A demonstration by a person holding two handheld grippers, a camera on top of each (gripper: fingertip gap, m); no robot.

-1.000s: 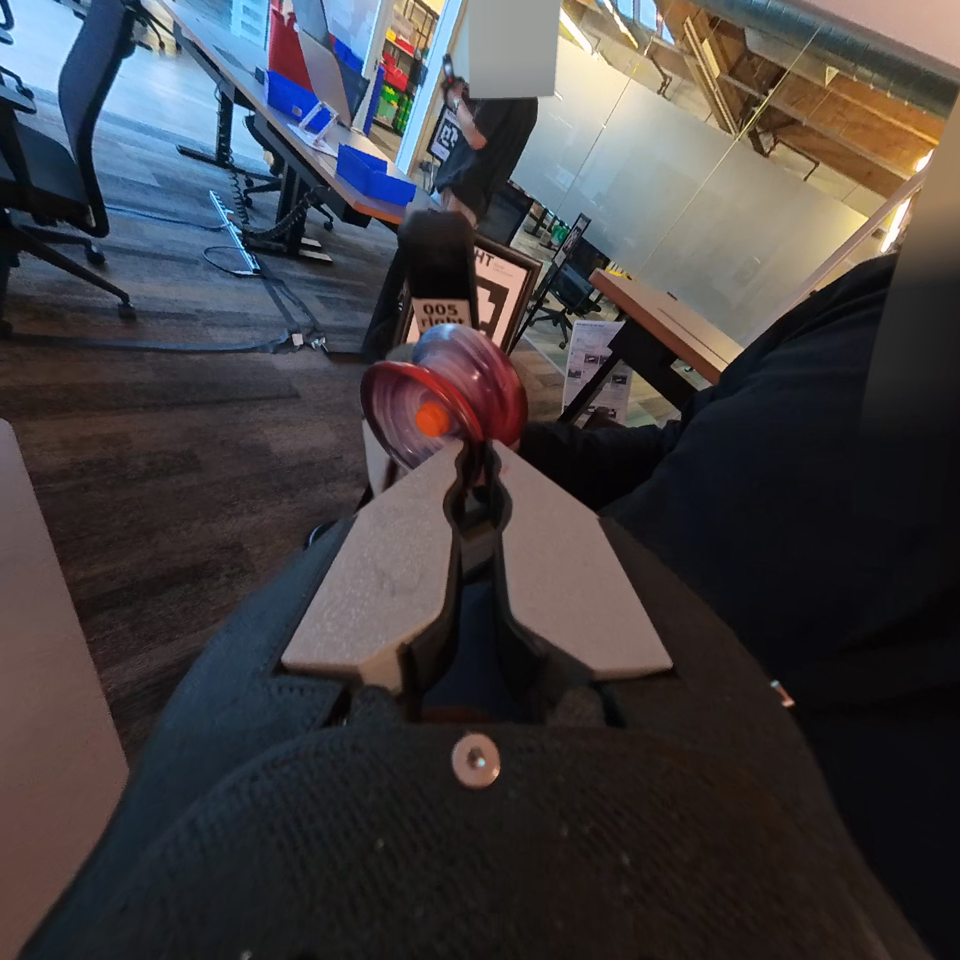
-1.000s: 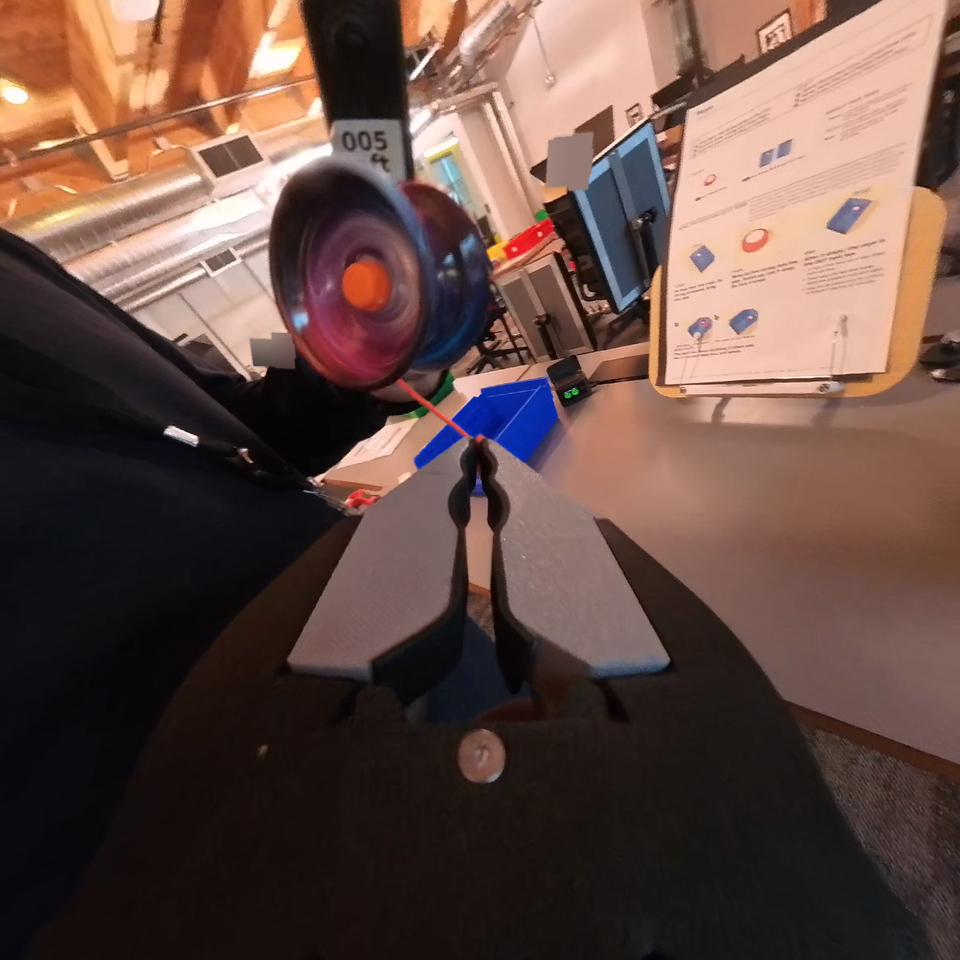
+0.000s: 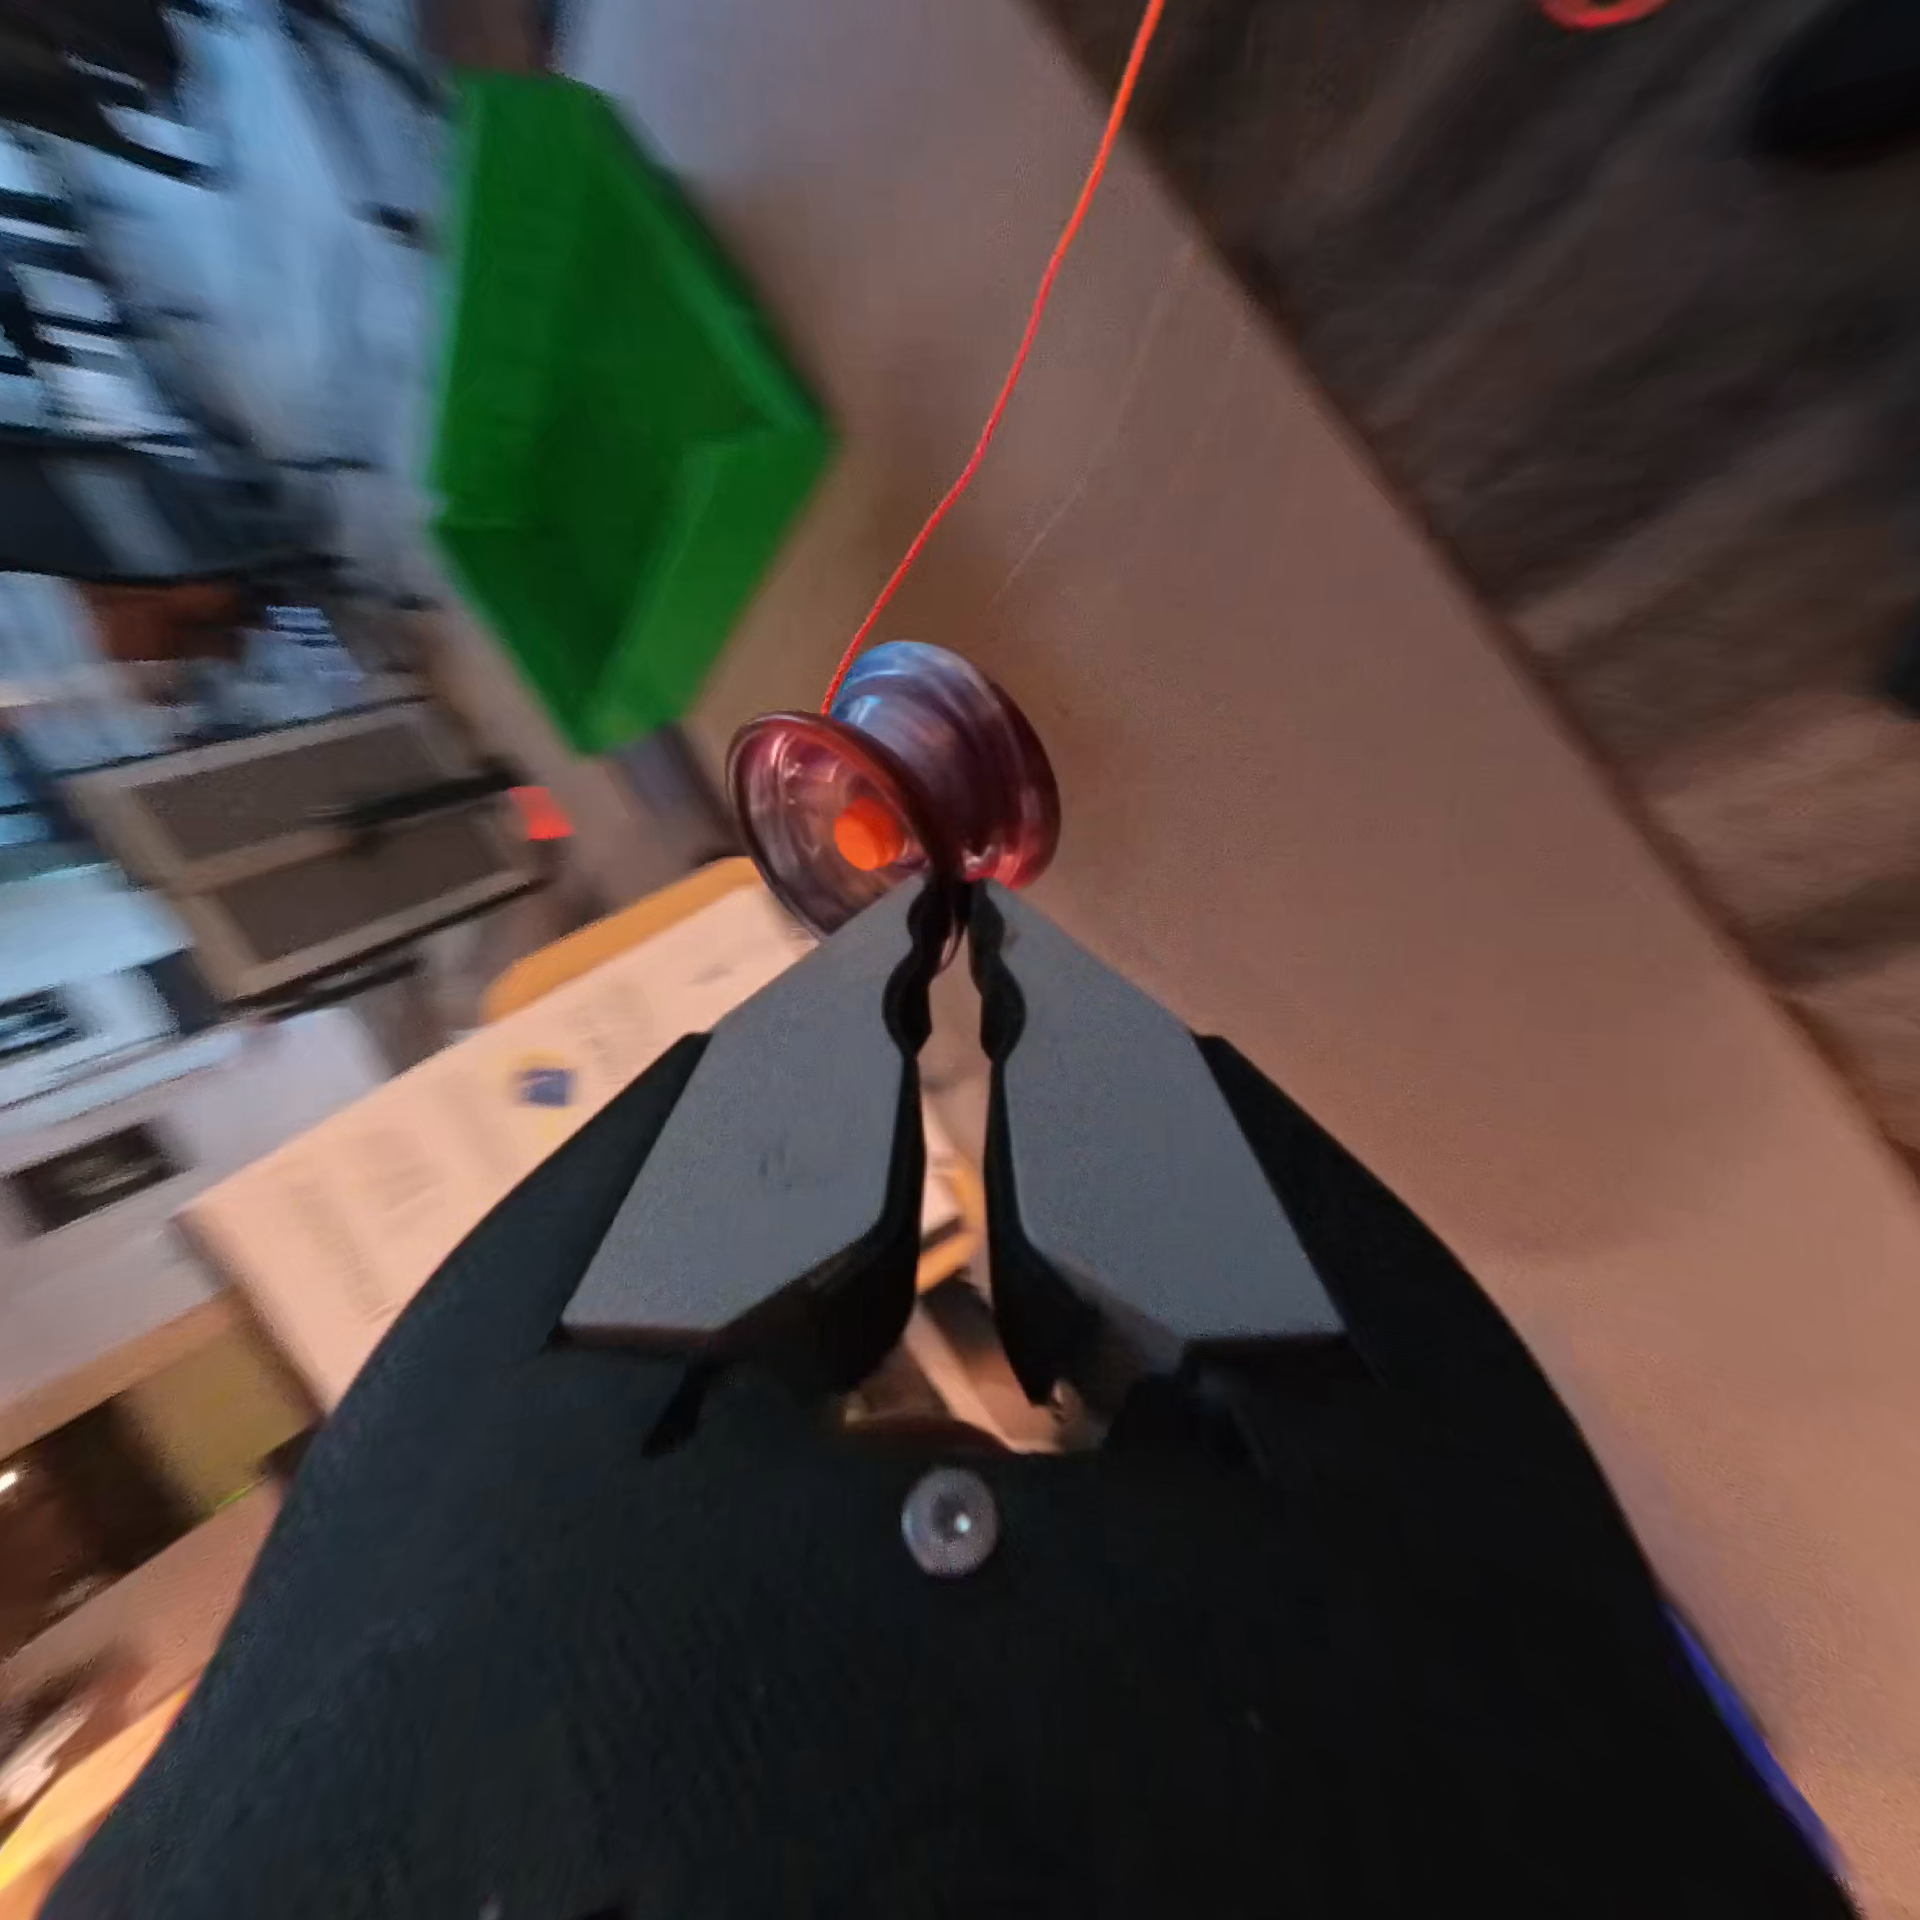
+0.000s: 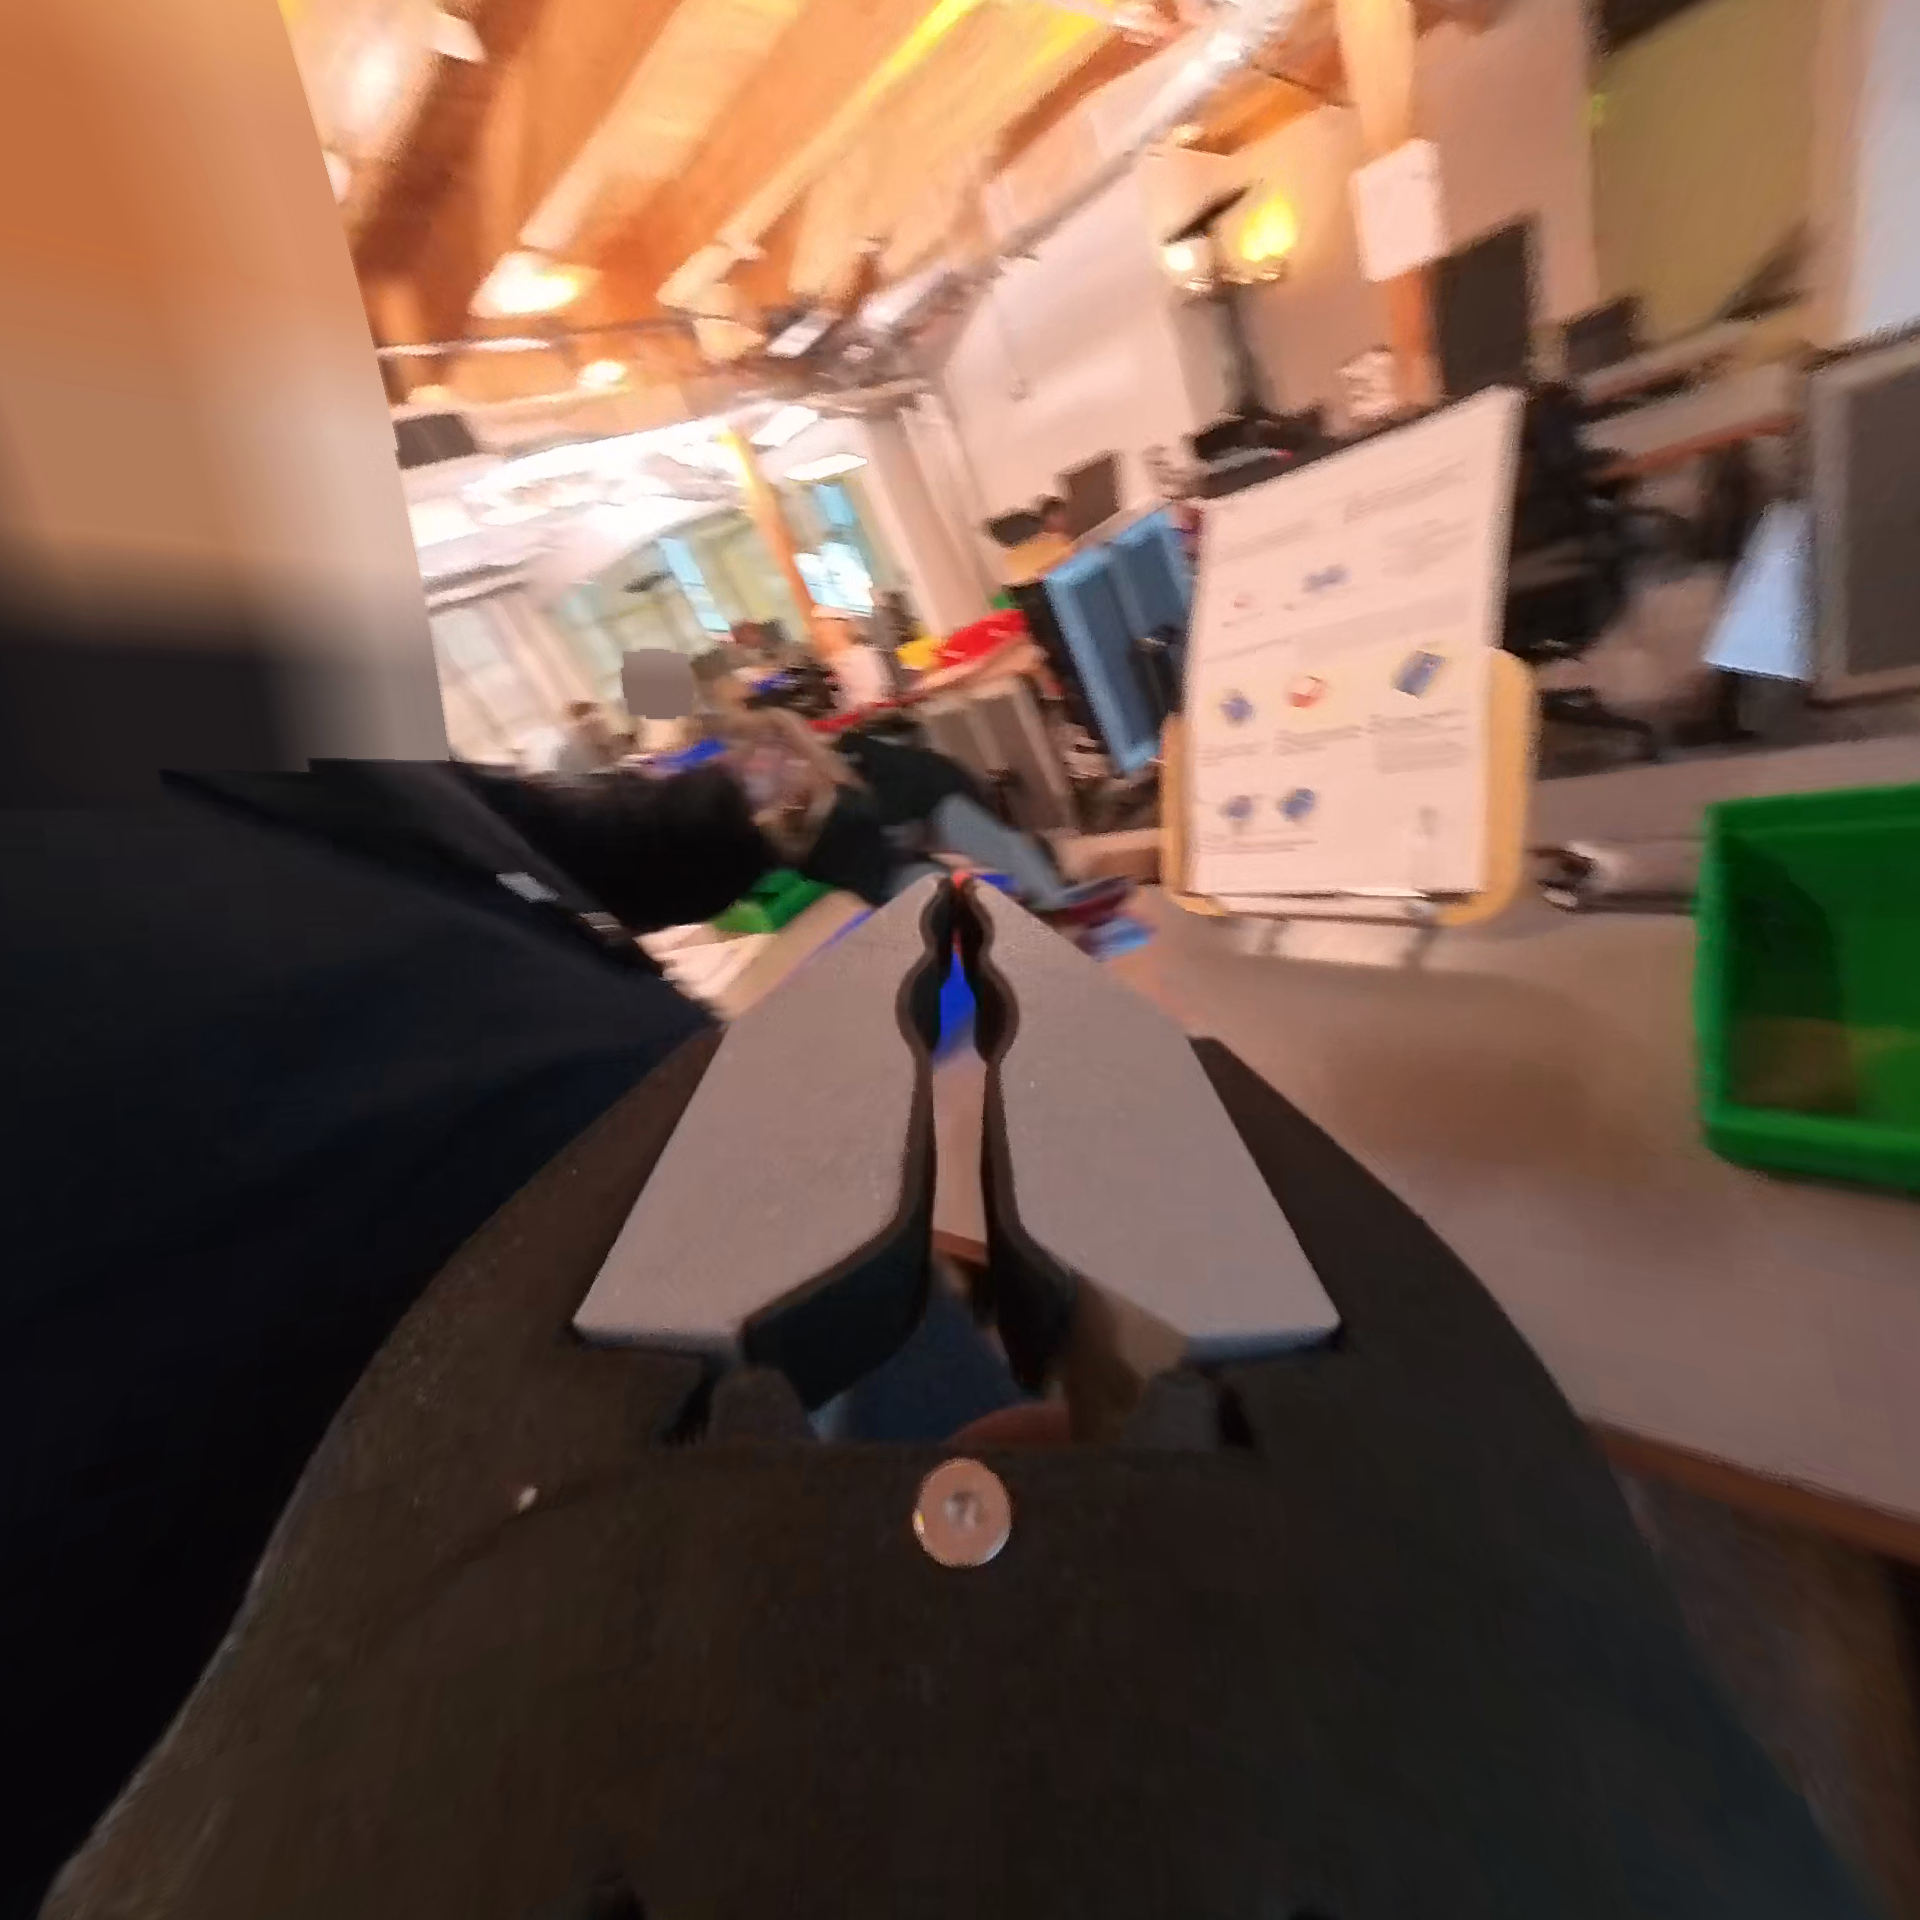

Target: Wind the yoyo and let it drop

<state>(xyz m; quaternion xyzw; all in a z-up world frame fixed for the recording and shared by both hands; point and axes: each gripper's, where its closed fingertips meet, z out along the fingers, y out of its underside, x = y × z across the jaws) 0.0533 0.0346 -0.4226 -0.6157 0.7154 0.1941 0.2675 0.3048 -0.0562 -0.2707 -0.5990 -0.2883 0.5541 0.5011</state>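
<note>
Left gripper [image 3: 951, 899] nearly closed, tips pinching yoyo [image 3: 894, 795] at rim groove, keeping it from spinning. String [image 3: 1023, 343] runs up, far right, slightly slack. Right gripper [image 4: 958, 896] closed on red string end as anchor. Versus earlier frame: grippers well apart, string paid out, yoyo gone from right view, green bin [image 3: 592, 416] now behind.

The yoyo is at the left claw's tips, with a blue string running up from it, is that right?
Not quite: the left wrist view shows the string is orange-red, not blue. The yoyo does sit at the left claw's tips, string running up from it.
</note>
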